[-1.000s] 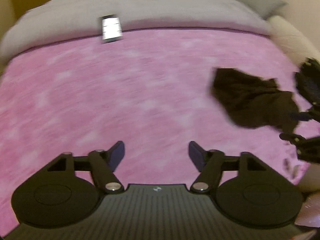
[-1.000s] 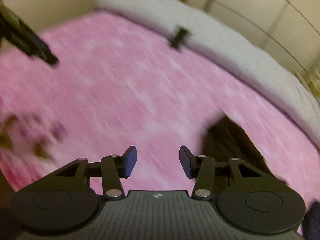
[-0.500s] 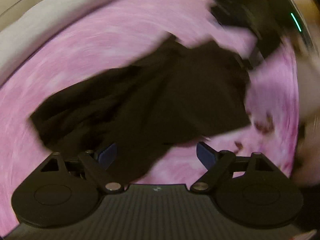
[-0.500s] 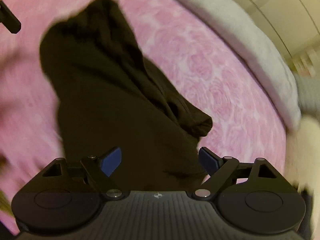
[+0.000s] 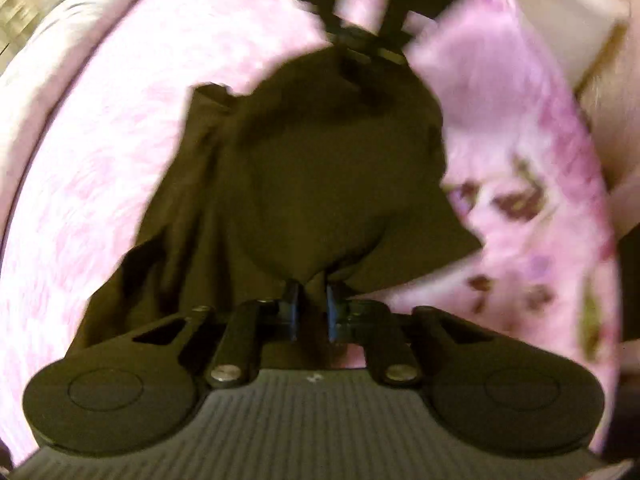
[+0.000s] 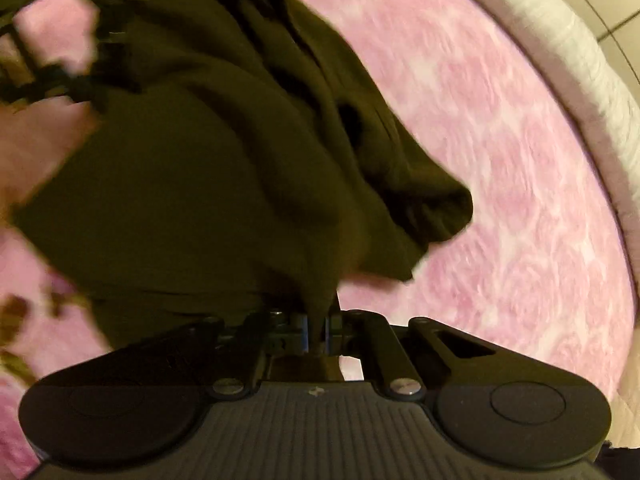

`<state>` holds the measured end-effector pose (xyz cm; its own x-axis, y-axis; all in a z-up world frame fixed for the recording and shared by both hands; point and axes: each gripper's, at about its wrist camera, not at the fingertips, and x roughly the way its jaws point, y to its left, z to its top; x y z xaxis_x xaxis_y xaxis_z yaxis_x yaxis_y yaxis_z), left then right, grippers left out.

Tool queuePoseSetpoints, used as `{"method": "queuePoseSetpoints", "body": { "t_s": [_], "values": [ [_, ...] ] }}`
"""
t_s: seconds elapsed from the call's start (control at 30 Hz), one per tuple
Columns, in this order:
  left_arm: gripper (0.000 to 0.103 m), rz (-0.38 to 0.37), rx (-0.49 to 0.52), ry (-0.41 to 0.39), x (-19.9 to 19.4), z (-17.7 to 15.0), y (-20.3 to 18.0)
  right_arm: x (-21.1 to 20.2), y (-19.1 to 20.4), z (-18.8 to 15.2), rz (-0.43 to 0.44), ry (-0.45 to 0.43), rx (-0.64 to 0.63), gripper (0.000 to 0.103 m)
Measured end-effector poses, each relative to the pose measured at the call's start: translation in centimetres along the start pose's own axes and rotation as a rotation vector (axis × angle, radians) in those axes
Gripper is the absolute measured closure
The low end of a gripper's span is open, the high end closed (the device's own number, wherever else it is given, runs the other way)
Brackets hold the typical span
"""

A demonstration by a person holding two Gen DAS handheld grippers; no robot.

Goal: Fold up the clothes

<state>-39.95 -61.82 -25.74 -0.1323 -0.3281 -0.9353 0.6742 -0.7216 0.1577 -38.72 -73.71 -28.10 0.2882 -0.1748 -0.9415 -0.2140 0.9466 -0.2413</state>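
Up close in the left wrist view, the left gripper [image 5: 309, 305] has its blue-padded fingers nearly together, pinching a bunched fold of the dark garment [image 5: 304, 168], which spreads rumpled over the pink blanket [image 5: 100, 168]. At the garment's far edge the right gripper [image 5: 370, 46] meets the cloth, blurred. In the right wrist view, the right gripper [image 6: 316, 330] is likewise almost closed on a gathered tuft of the garment [image 6: 192, 168]. The cloth fills the left and centre, with the blanket [image 6: 520, 184] and a white cover [image 6: 580, 68] beyond.
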Motion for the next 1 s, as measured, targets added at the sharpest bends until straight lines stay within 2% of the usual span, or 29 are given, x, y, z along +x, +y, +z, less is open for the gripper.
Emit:
{"method": "queuePoseSetpoints", "body": {
  "t_s": [0.17,0.23,0.3,0.37,0.43,0.47,0.5,0.53,0.6,0.67,0.73,0.77,0.8,0.87,0.9,0.97,1.0],
  "values": [
    [0.094,-0.111,-0.069,0.085,-6.1,-4.8,-2.0,-7.9,5.8,0.3,0.249,-0.08,0.004,0.097],
    [0.094,-0.155,-0.096,0.119,-8.6,-6.7,-2.8,-9.9,9.1,0.3,0.359,-0.084,-0.017,0.097],
    [0.094,-0.211,-0.102,0.191,-9.3,-8.7,-5.1,-10.8,12.2,0.5,0.465,-0.074,-0.047,0.096],
    [0.094,-0.263,-0.121,0.276,-8.8,-10.5,-6.9,-10.7,14.9,0.7,0.502,-0.049,-0.108,0.093],
    [0.09,-0.297,-0.15,0.339,-8.3,-12.1,-7.7,-10.5,16.8,0.9,0.511,-0.021,-0.164,0.08],
    [0.087,-0.288,-0.165,0.346,-8.2,-12.7,-7.5,-10.5,16.8,1.1,0.507,-0.006,-0.17,0.062],
    [0.08,-0.276,-0.194,0.336,-8.1,-13.1,-6.8,-10.4,16.9,1.3,0.503,0.008,-0.177,0.041],
    [0.077,-0.24,-0.22,0.308,-7.8,-13.2,-5.5,-10.4,16.4,1.5,0.499,0.013,-0.159,0.037],
    [0.061,-0.14,-0.257,0.242,-6.8,-12.8,-2.8,-10.3,14.4,2.2,0.489,0.01,-0.069,0.036],
    [0.055,-0.012,-0.234,0.179,-5.4,-11.6,0.5,-10.1,11.4,3.1,0.429,0.012,0.042,0.035],
    [0.042,0.114,-0.196,0.119,-3.8,-9.9,4.0,-9.5,8.4,4.0,0.32,0.004,0.143,0.031],
    [0.034,0.163,-0.179,0.089,-2.9,-8.8,5.9,-8.8,6.8,4.4,0.258,-0.003,0.195,0.025],
    [0.034,0.21,-0.163,0.058,-2.0,-7.8,8.0,-8.1,5.3,4.9,0.195,-0.01,0.246,0.023],
    [0.033,0.266,-0.145,0.006,-0.7,-6.0,11.4,-6.3,3.3,6.0,0.099,-0.029,0.29,0.023],
    [0.03,0.29,-0.138,-0.019,-0.1,-5.2,13.0,-5.3,2.4,6.6,0.055,-0.039,0.302,0.023],
    [0.024,0.27,-0.107,-0.04,1.8,-4.0,15.4,-3.5,1.0,8.5,0.003,-0.07,0.295,0.023],
    [0.024,0.252,-0.09,-0.047,2.9,-3.4,16.5,-2.6,0.5,9.5,-0.005,-0.091,0.286,0.023]
  ]
}}
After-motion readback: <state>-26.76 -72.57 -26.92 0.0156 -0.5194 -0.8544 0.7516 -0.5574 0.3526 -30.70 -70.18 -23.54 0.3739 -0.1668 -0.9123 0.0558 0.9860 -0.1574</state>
